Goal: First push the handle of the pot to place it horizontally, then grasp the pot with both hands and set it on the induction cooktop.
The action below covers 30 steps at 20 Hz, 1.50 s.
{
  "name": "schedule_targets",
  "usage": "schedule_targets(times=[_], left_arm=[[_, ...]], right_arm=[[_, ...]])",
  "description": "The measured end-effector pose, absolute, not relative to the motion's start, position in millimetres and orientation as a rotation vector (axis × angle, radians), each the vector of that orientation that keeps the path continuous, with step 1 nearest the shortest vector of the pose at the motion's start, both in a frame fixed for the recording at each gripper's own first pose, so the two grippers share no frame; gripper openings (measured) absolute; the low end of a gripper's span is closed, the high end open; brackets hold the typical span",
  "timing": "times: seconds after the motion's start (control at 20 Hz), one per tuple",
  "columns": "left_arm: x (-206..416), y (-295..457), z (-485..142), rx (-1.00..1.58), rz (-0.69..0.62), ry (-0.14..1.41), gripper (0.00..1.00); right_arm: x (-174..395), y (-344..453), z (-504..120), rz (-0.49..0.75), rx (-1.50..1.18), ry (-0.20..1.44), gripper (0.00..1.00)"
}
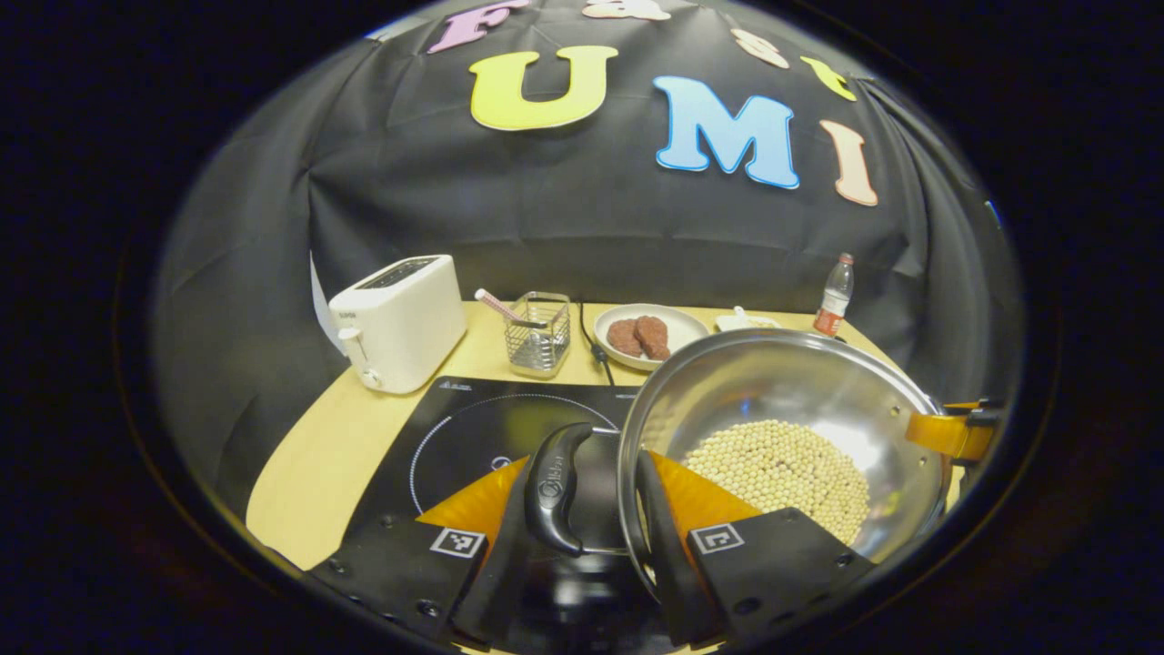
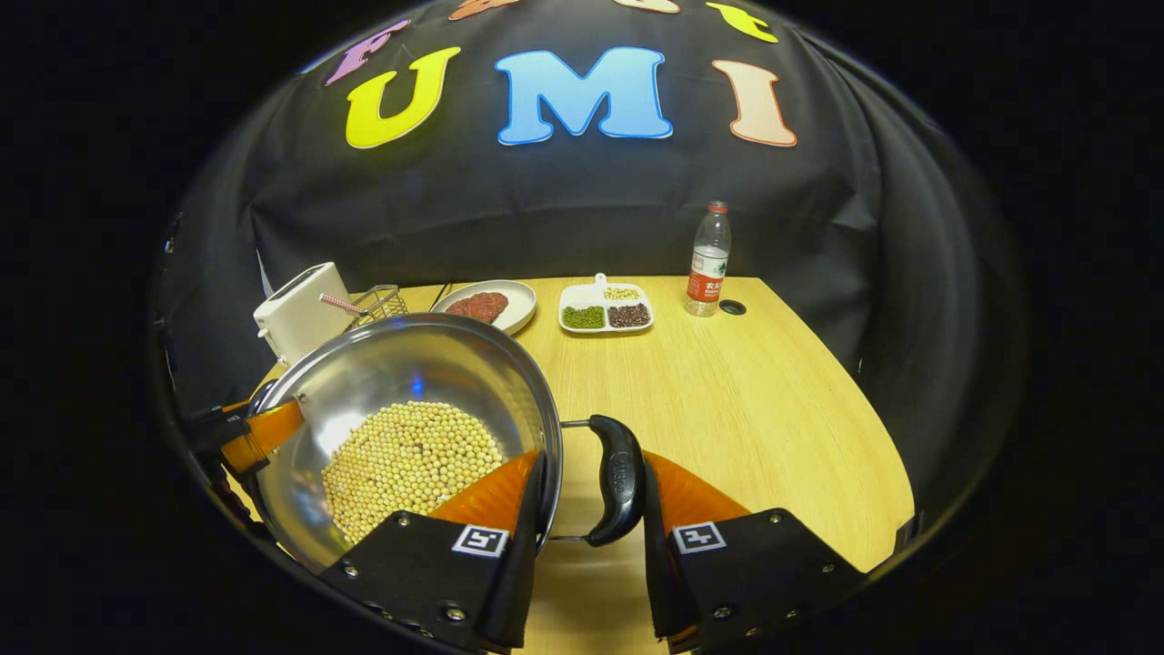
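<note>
Now both tools are clamped: my left tool (image 1: 582, 496) bites one handle (image 1: 556, 487) and the rim, my right tool (image 2: 589, 482) the other handle (image 2: 618, 478). The pot (image 1: 782, 400) of beans hangs tilted, partly over the cooktop (image 1: 473, 428). I level it and lower evenly. One pot, two handles, one cooktop on the tabletop (image 2: 727, 400).

A pretend kitchen in a booth: a toaster (image 1: 400, 320), cooktop (image 1: 473, 437) and plate of food (image 1: 647, 336) sit on a table (image 2: 727, 400) ahead of the claw.
</note>
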<state>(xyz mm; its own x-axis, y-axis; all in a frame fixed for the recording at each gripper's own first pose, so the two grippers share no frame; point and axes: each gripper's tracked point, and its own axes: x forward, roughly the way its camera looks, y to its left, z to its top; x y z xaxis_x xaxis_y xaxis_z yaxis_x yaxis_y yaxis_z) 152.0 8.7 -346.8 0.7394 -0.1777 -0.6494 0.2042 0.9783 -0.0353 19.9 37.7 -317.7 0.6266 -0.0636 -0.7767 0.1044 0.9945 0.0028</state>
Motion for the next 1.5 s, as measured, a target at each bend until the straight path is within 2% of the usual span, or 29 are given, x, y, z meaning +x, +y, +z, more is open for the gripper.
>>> schedule_targets(times=[0.05, 0.2, 0.25, 0.35, 0.4, 0.65, 0.7, 0.75, 0.9, 1.0, 1.05, 1.2, 1.25, 1.35, 1.5], left_arm=[[156.2, 16.5, -349.8, 0.039, -0.215, 0.707, 0.68], [167.4, 43.1, -356.7, 0.038, -0.227, 0.709, 0.68], [170.7, 51.7, -360.7, 0.036, -0.229, 0.711, 0.63], [179.2, 67.4, -365.0, 0.037, -0.235, 0.713, 0.64], [183.4, 75.2, -364.9, 0.039, -0.237, 0.709, 0.68], [203.1, 115.9, -375.3, 0.035, -0.220, 0.712, 0.68], [206.4, 124.7, -378.4, 0.034, -0.213, 0.719, 0.64], [210.6, 133.5, -382.5, 0.032, -0.206, 0.724, 0.68], [220.6, 157.2, -389.0, 0.030, -0.188, 0.733, 0.68], [225.2, 172.2, -392.0, 0.037, -0.179, 0.738, 0.64], [226.2, 177.8, -395.0, 0.039, -0.176, 0.741, 0.68], [233.0, 186.9, -399.6, 0.043, -0.169, 0.741, 0.64], [236.6, 188.2, -400.1, 0.050, -0.170, 0.734, 0.68], [238.9, 190.7, -402.2, 0.055, -0.165, 0.733, 0.64], [237.9, 198.8, -401.8, 0.042, -0.152, 0.724, 0.64]], right_arm=[[21.0, 45.8, -319.1, -0.102, 0.049, 0.889, 0.52], [24.9, 70.4, -322.3, -0.112, 0.050, 0.890, 0.51], [26.0, 78.0, -324.4, -0.115, 0.050, 0.890, 0.51], [28.1, 93.1, -327.8, -0.121, 0.048, 0.892, 0.51], [30.0, 100.5, -329.7, -0.122, 0.051, 0.892, 0.51], [46.3, 136.3, -335.6, -0.107, 0.041, 0.896, 0.51], [51.0, 143.8, -337.9, -0.102, 0.033, 0.895, 0.51], [54.4, 151.3, -340.8, -0.096, 0.029, 0.898, 0.51], [64.3, 172.9, -346.9, -0.080, 0.035, 0.906, 0.51], [66.8, 184.7, -350.0, -0.070, 0.036, 0.914, 0.51], [67.3, 189.4, -353.1, -0.066, 0.038, 0.920, 0.51], [70.7, 199.8, -356.6, -0.066, 0.044, 0.930, 0.51], [71.5, 201.9, -357.6, -0.069, 0.046, 0.927, 0.51], [73.3, 205.4, -359.3, -0.072, 0.057, 0.930, 0.51], [77.1, 208.8, -360.2, -0.055, 0.062, 0.921, 0.51]])
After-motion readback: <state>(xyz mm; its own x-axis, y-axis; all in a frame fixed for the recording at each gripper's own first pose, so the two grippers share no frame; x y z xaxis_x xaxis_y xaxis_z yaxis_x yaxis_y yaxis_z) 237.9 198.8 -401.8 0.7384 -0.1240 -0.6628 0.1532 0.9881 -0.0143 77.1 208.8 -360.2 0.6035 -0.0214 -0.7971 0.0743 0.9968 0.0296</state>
